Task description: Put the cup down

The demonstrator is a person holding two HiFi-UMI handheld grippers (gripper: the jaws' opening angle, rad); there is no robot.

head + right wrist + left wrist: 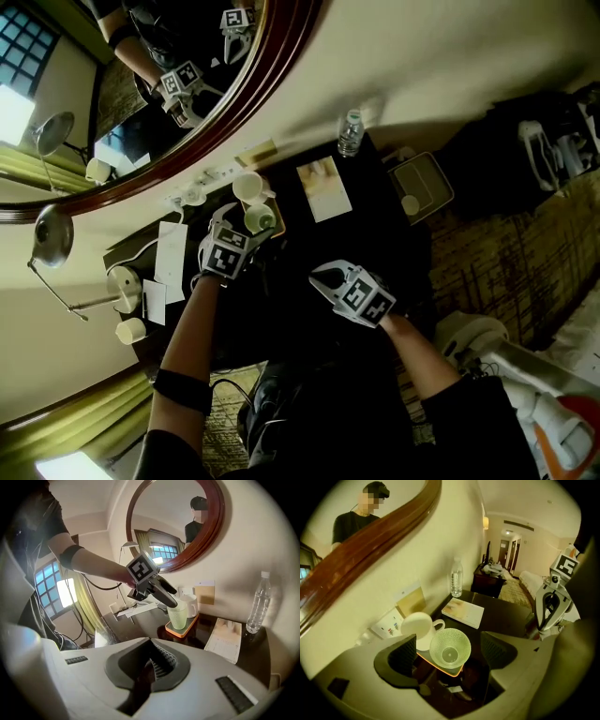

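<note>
Hanging wide apart above the cup [450,648] (already on its tray [440,667]), left gripper [246,225] could tip it by bumping; right gripper [157,665] is closed, empty.

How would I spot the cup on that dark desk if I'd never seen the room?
Below the round wood-framed mirror stands a dark desk, and near its wall edge lies a small orange-rimmed tray. Two vessels stand on it: the cup is the pale green, pebbled glass tumbler without a handle, beside a white handled mug.
</note>
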